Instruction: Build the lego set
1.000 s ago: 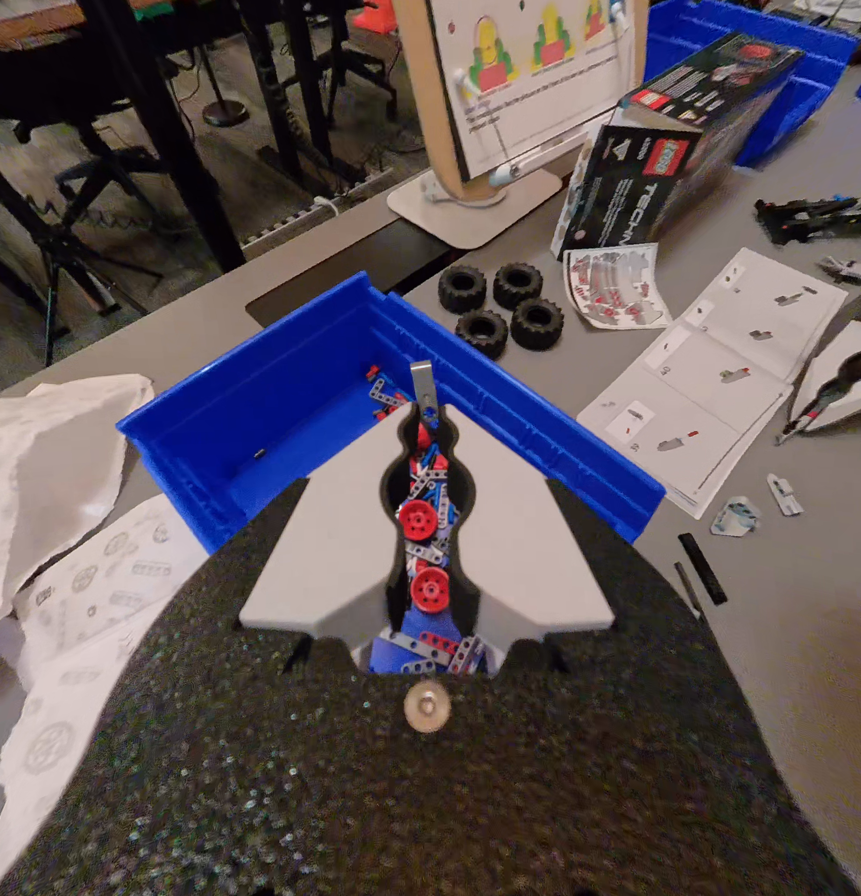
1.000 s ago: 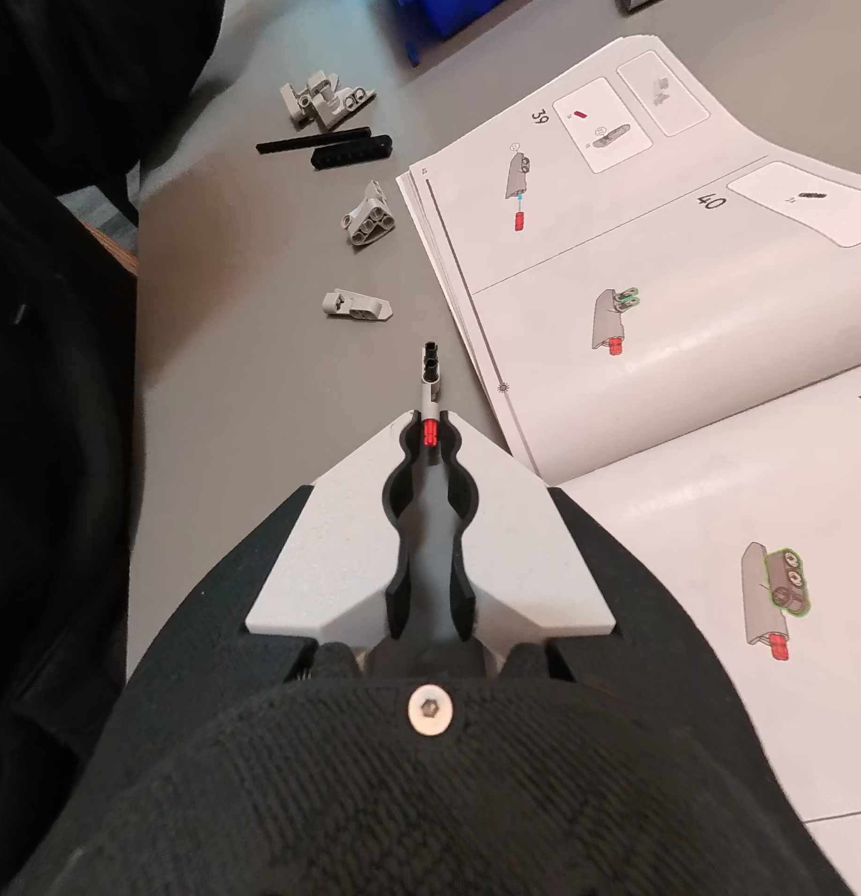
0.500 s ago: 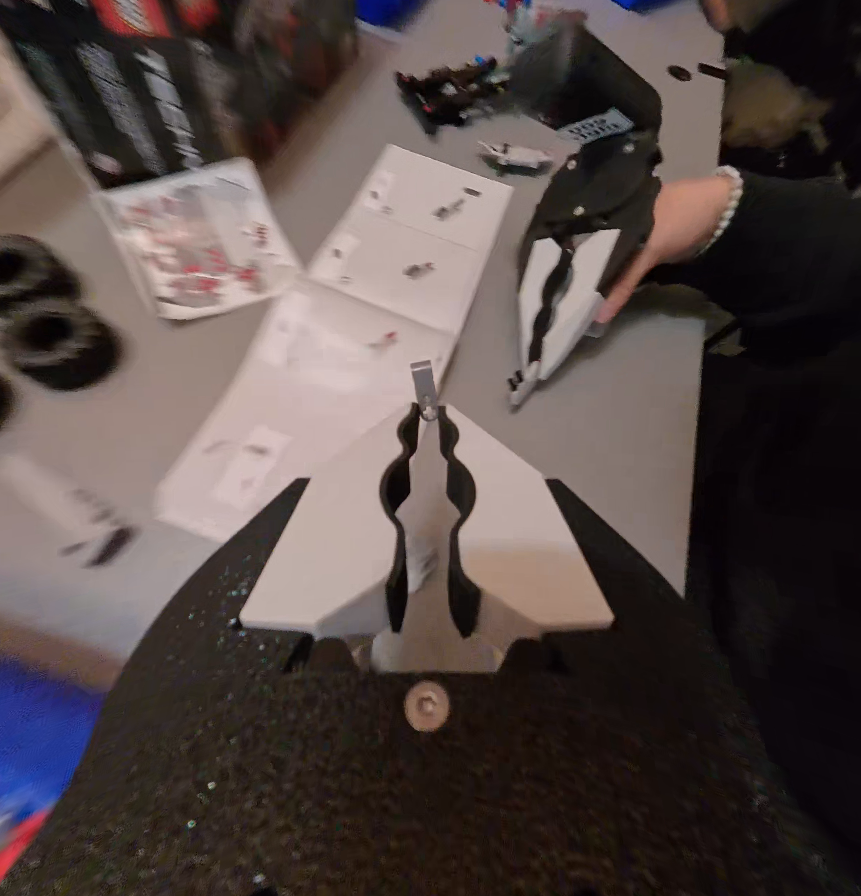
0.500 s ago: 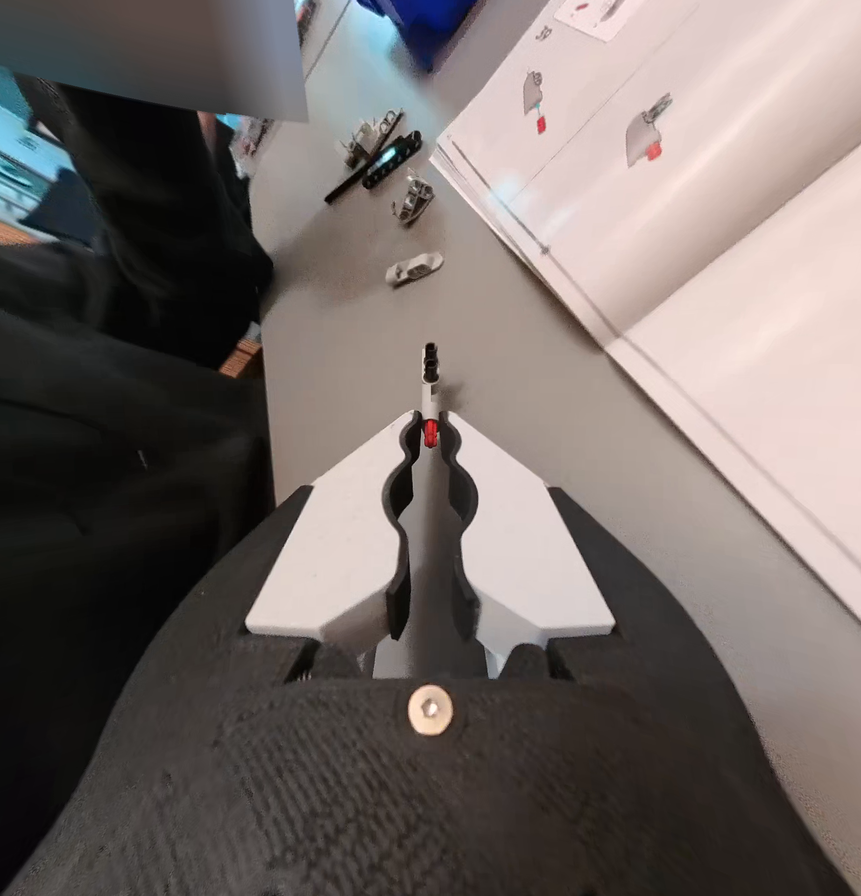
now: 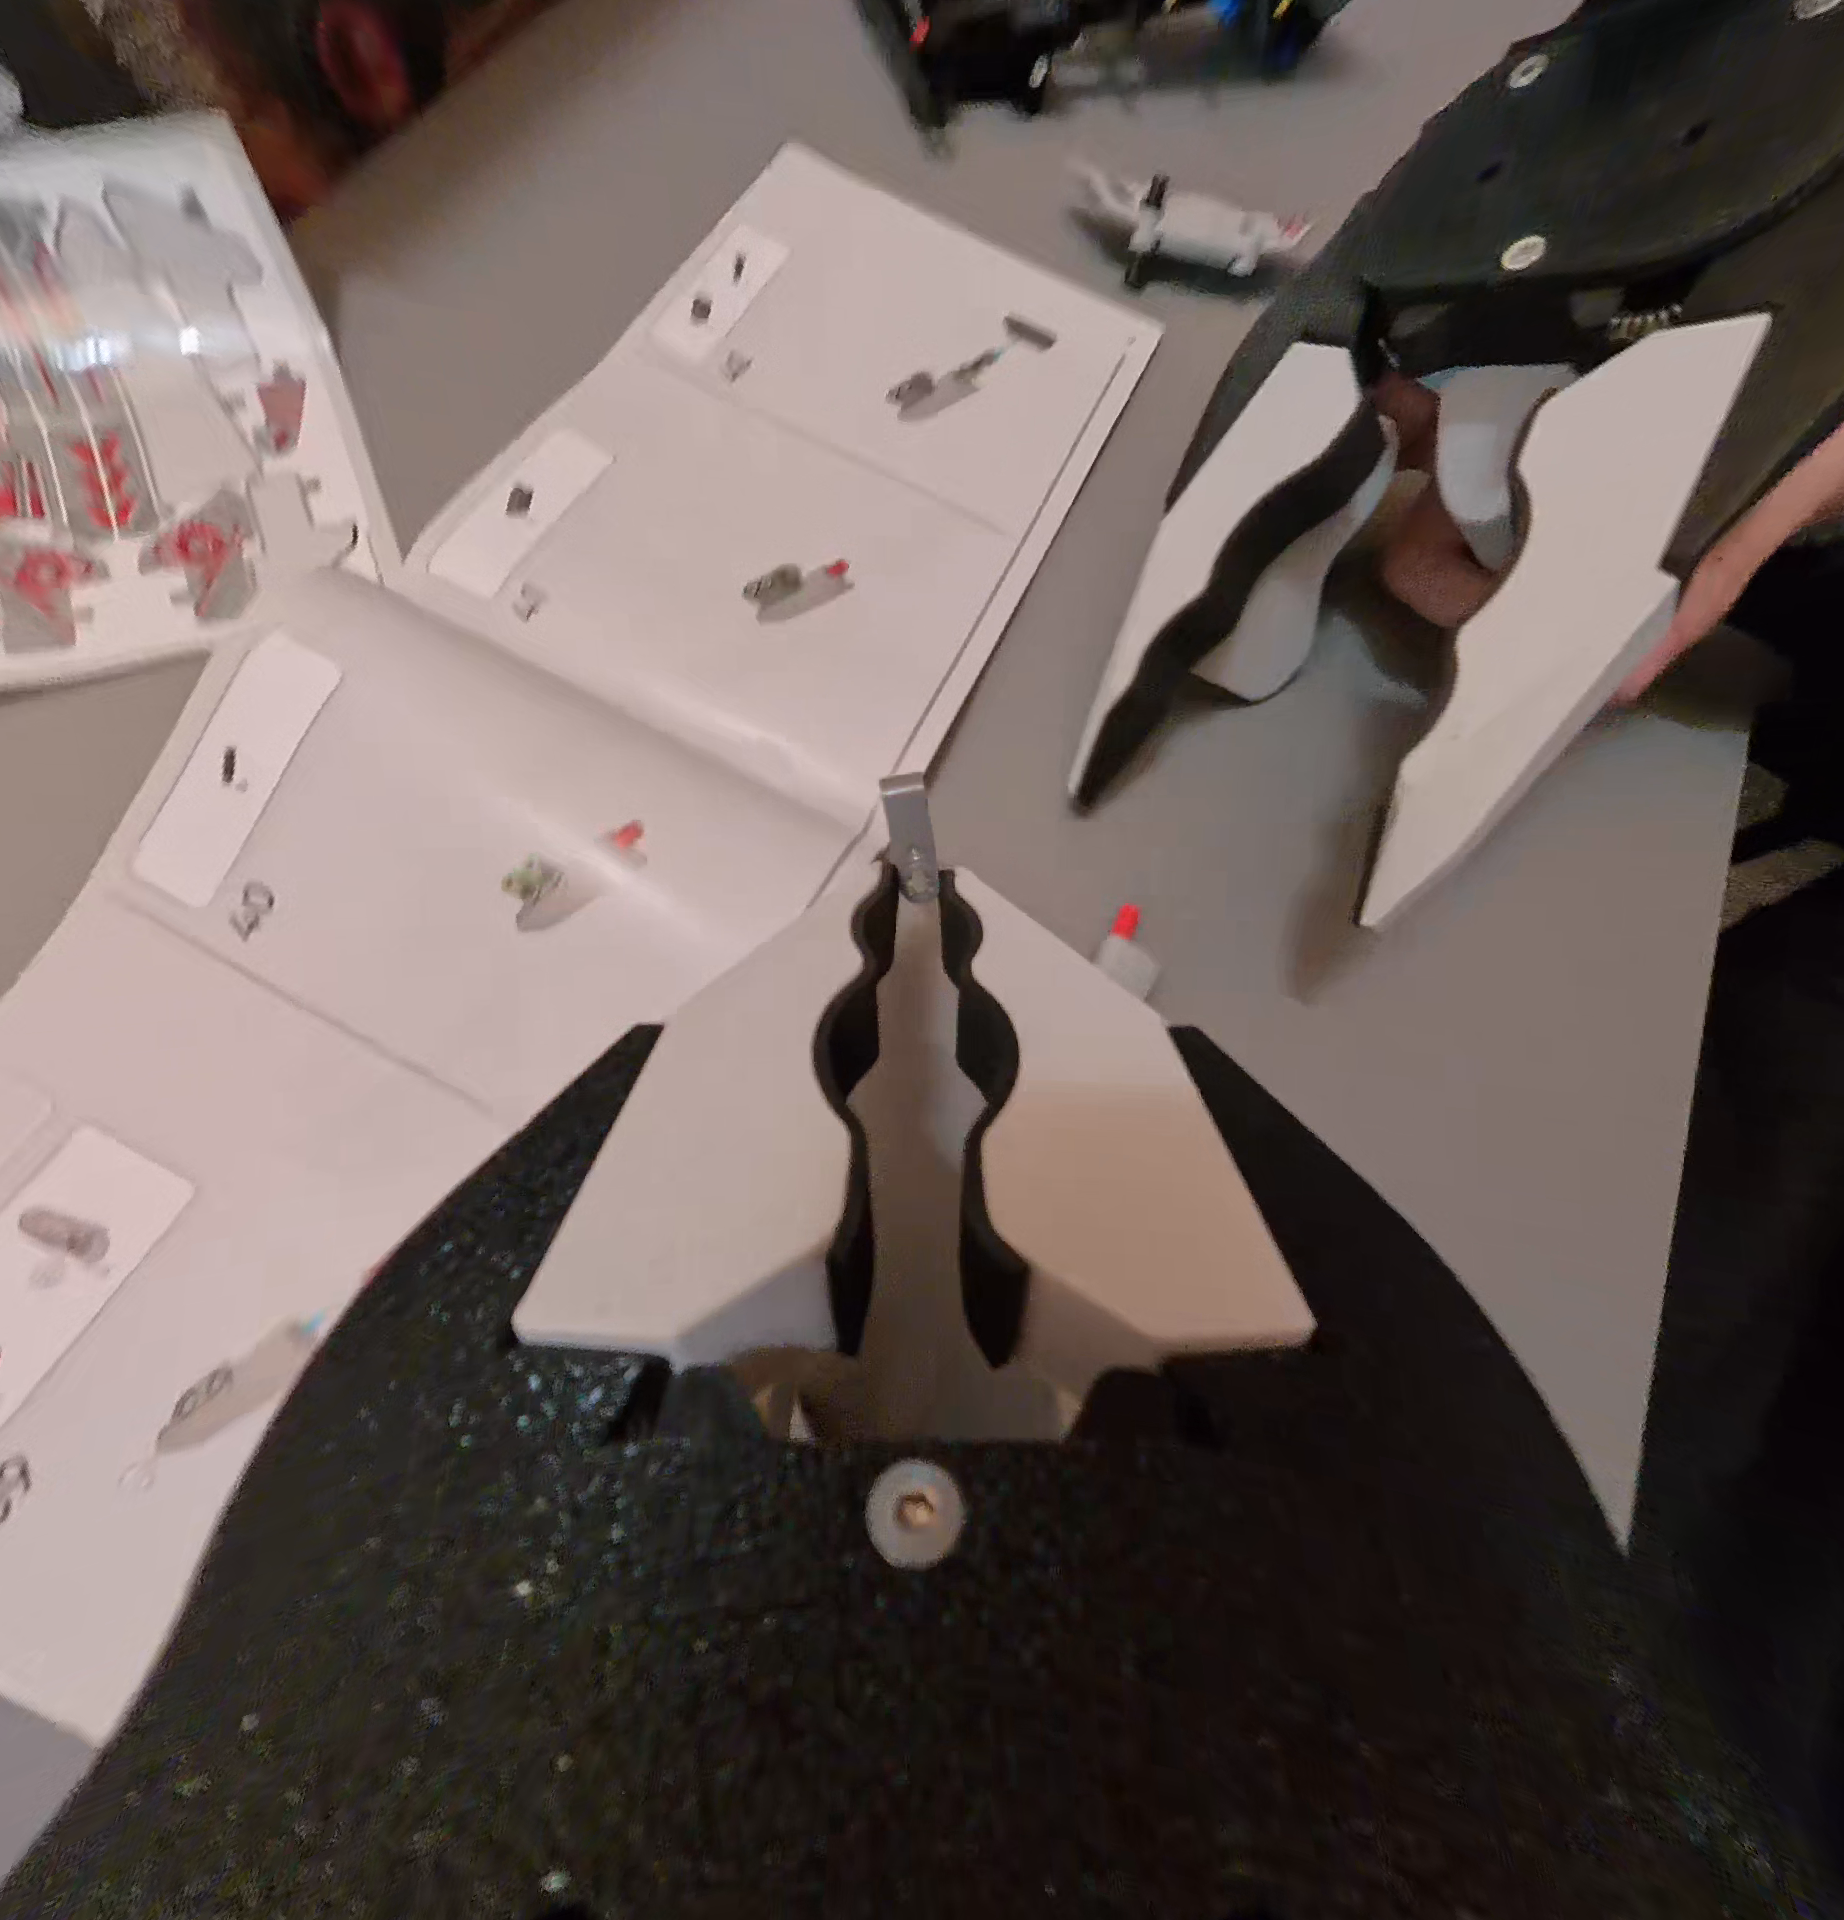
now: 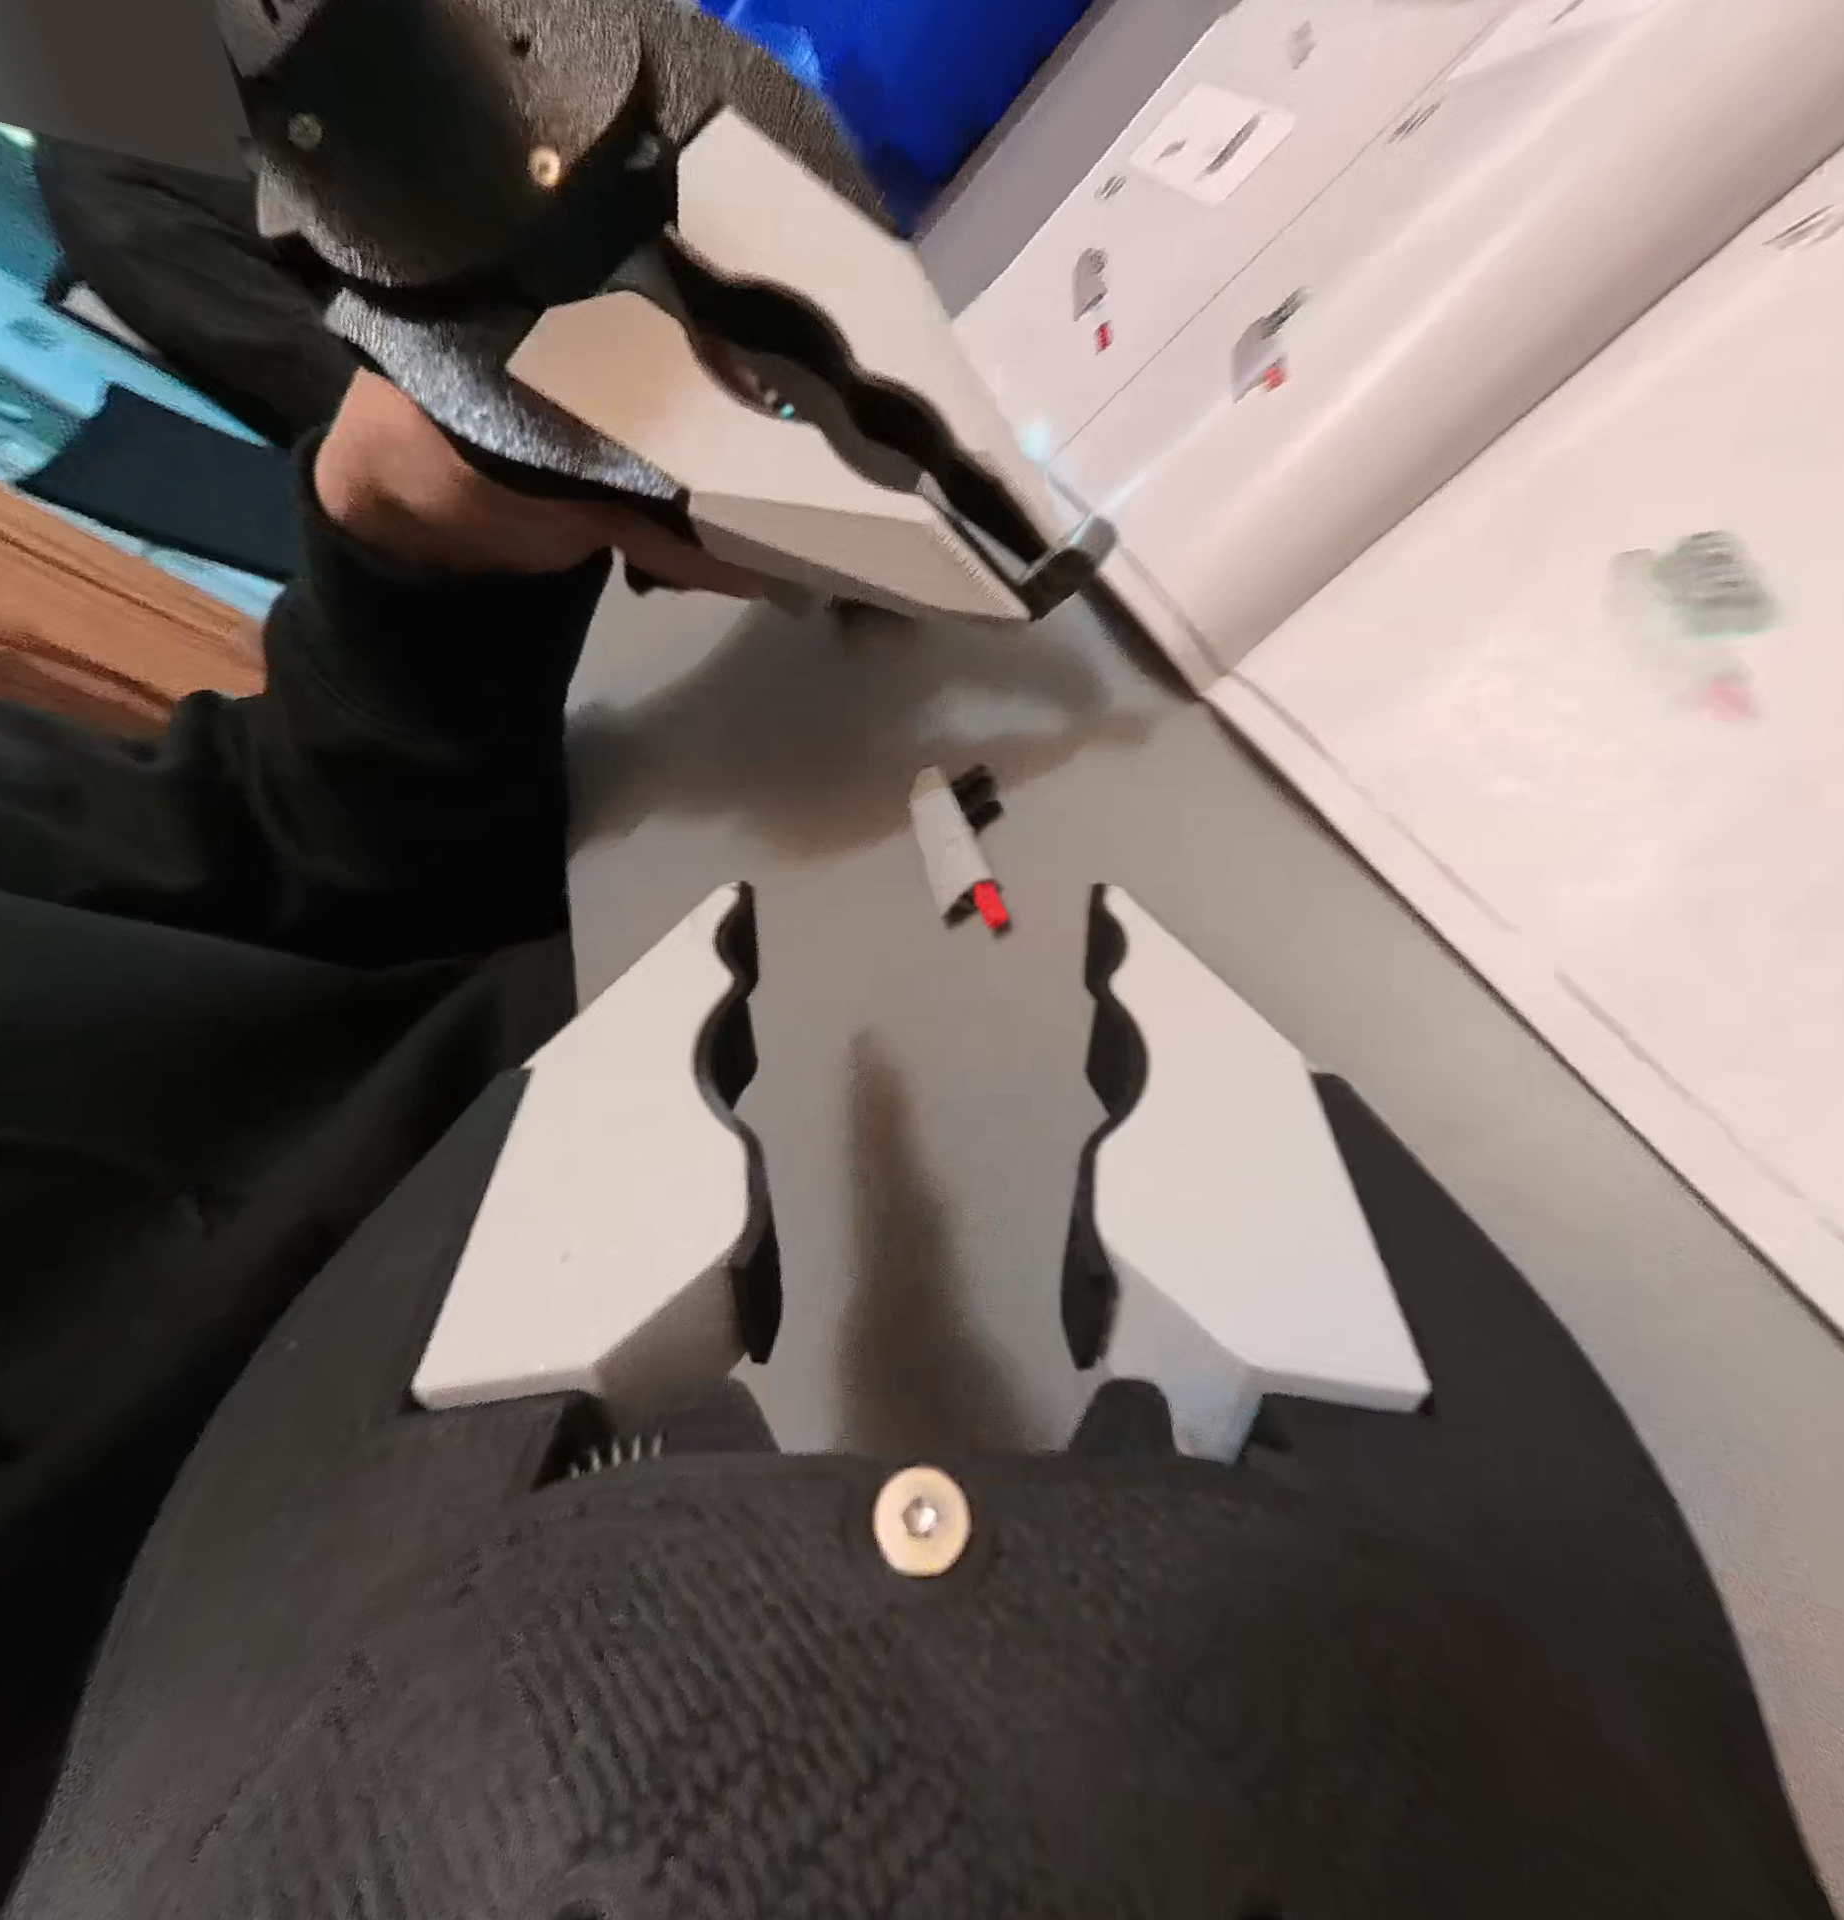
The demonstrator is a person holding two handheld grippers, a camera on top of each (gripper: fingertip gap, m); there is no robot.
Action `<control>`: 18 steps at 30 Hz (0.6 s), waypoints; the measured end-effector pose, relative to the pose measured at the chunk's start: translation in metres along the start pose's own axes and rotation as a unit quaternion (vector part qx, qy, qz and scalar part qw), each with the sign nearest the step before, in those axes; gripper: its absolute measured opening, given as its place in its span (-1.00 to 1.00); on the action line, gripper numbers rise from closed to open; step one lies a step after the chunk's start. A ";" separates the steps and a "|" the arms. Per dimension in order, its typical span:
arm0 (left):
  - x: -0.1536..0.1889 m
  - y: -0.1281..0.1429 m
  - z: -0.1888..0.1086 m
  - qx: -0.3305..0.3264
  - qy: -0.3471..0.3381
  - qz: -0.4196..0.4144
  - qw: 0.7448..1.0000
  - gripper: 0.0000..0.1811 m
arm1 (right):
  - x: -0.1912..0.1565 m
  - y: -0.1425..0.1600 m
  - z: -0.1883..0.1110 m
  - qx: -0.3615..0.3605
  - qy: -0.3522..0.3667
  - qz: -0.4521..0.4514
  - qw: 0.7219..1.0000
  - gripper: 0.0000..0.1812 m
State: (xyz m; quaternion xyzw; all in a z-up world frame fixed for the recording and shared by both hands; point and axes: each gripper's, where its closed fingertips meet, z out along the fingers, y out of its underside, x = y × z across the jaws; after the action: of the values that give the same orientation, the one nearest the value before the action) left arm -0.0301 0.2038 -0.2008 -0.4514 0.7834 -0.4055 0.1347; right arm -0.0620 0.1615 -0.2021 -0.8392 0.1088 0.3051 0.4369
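Grey tabletop [image 5: 1261, 1039] holds an open instruction booklet [image 5: 544, 748], and beside its edge lies a small white Lego piece [image 6: 949, 847] with a red pin at one end and black pins at the other. The right gripper [image 6: 918, 914] hovers just behind that piece with its fingers spread wide and nothing between them. The left gripper [image 5: 910, 883] has its fingers pressed together, pinching a thin grey beam [image 5: 907, 821] at the tips, held above the table near the booklet's edge and close to the white piece.
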 end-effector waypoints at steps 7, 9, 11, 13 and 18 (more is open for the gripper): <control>0.031 -0.062 -0.002 0.181 -0.035 0.098 0.978 -0.95 | -0.010 -0.032 -0.034 0.130 0.026 -0.029 0.991 -0.45; 0.036 -0.068 -0.004 0.201 -0.062 0.138 0.968 -0.95 | -0.019 -0.044 -0.041 0.173 0.011 -0.027 0.984 -0.56; 0.038 -0.071 -0.006 0.208 -0.094 0.176 0.958 -0.95 | -0.024 -0.054 -0.048 0.212 -0.006 -0.011 0.977 -0.68; 0.043 -0.072 -0.008 0.213 -0.105 0.195 0.952 -0.95 | -0.021 -0.060 -0.051 0.233 0.003 -0.002 0.972 -0.66; 0.044 -0.071 -0.018 0.231 -0.136 0.216 0.939 -0.95 | -0.024 -0.067 -0.047 0.251 0.007 -0.012 0.968 -0.85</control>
State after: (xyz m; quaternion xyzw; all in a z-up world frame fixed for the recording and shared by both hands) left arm -0.0225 0.1585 -0.1288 -0.2784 0.7209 -0.4716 0.4247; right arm -0.0314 0.1617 -0.1227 -0.7062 0.1746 0.2567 0.6363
